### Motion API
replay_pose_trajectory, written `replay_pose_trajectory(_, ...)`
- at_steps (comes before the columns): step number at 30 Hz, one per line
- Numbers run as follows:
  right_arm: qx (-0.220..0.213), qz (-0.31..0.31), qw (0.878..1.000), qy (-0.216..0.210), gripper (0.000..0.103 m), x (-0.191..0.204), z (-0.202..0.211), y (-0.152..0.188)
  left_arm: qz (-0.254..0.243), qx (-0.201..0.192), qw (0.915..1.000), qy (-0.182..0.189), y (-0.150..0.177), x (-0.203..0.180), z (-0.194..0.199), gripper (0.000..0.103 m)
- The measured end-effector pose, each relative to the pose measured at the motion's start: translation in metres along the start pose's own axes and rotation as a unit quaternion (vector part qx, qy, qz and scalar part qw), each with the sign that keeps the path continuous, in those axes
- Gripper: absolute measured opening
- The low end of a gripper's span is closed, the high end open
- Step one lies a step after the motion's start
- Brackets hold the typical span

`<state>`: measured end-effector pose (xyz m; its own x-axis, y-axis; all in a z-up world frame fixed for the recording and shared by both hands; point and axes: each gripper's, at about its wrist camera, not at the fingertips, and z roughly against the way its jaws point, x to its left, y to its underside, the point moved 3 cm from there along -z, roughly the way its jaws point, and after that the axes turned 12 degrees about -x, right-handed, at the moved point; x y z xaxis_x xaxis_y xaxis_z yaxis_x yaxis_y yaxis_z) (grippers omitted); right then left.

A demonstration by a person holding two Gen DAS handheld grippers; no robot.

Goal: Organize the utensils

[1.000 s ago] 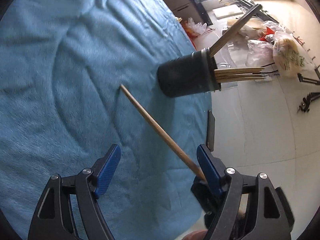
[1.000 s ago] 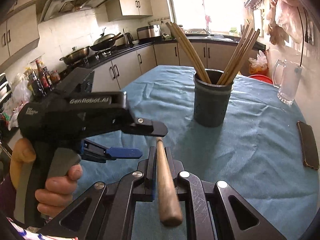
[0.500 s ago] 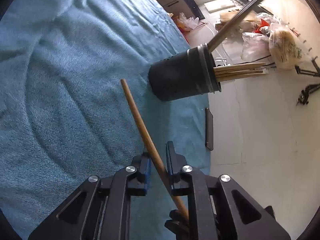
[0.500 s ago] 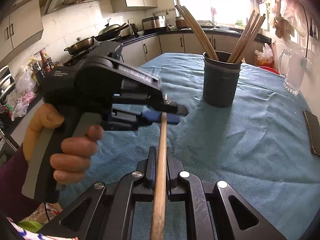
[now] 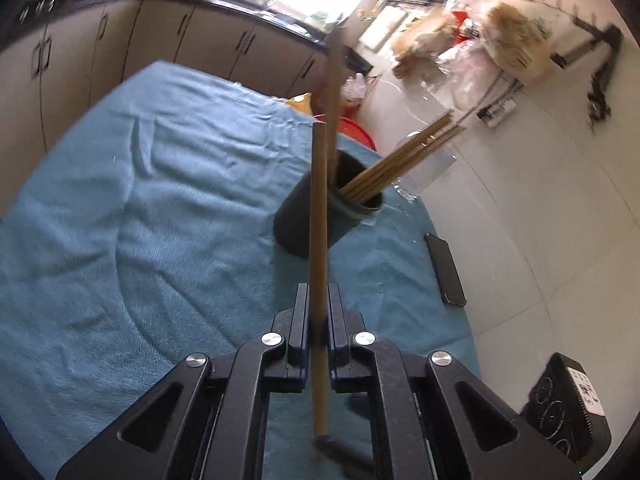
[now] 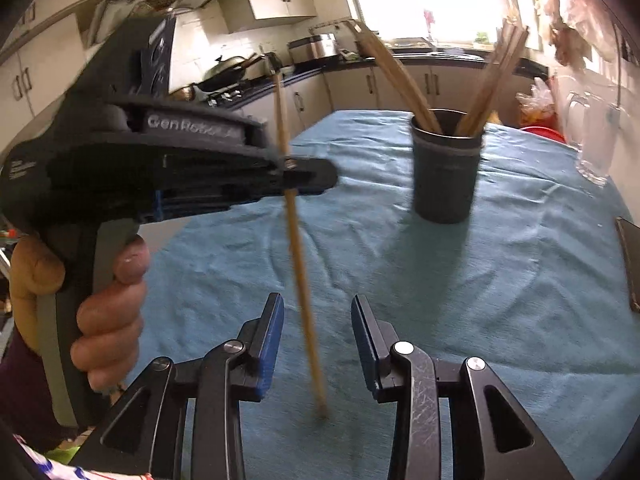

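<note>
- One wooden chopstick (image 5: 319,240) stands clamped in the left hand-held gripper (image 5: 318,320), above the blue-clothed tabletop (image 5: 140,220).
- Right hand-held gripper (image 6: 317,320), jaws opening, flanks the stick's lower end without touching.
- Dark utensil holder (image 6: 446,168) waits beyond; best to clear its rim, aim between the chopsticks already inside, then release.

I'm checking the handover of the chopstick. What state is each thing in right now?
Left gripper: shut on the chopstick.
Chopstick: held off the table, clamped partway along its length.
Right gripper: jaws opening, pads clear of the chopstick that passes between them.
Utensil cup: upright on the blue cloth, holding two bunches of chopsticks.
Phone: lying flat, screen dark.
</note>
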<state>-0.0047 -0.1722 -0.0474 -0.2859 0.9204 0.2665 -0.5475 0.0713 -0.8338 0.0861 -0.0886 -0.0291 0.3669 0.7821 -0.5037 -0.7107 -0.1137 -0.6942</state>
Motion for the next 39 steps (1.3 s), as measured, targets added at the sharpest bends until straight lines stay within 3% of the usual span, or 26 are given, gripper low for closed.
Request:
replay_pose_trajectory(3, 0.001, 0.007, 1.000, 0.009, 0.035, 0.005, -0.005, 0.001, -0.019, -0.001, 0.9998, -0.001, 0.000, -0.012, 0.004, 0.006)
replay_pose_trajectory(4, 0.003, 0.002, 1.000, 0.008, 0.017, 0.004, -0.006, 0.001, -0.024, -0.001, 0.9997, -0.001, 0.000, -0.015, 0.007, 0.006)
replay_pose_trajectory(5, 0.005, -0.006, 1.000, 0.003, 0.010, 0.002, -0.006, 0.001, -0.031, -0.003, 0.9995, -0.003, -0.001, -0.017, 0.009, 0.007)
replay_pose_trajectory(16, -0.027, 0.005, 1.000, 0.005, 0.011, 0.004, 0.016, -0.014, -0.072, -0.016, 0.9973, 0.003, -0.010, -0.043, 0.029, 0.007)
replay_pose_trajectory(25, -0.065, 0.014, 0.998, 0.016, 0.012, -0.010, 0.015, -0.046, -0.120, -0.037, 0.9921, 0.000, -0.037, -0.070, 0.032, 0.007)
replay_pose_trajectory(33, -0.124, 0.026, 0.992, 0.025, 0.012, -0.028, 0.022, -0.111, -0.145, -0.062, 0.9874, 0.016, -0.097, -0.105, 0.030, 0.007)
replay_pose_trajectory(39, -0.164, 0.018, 0.986, 0.028, 0.012, -0.047, 0.014, -0.169, -0.189, -0.104, 0.9764, 0.000, -0.152, -0.138, 0.018, 0.007)
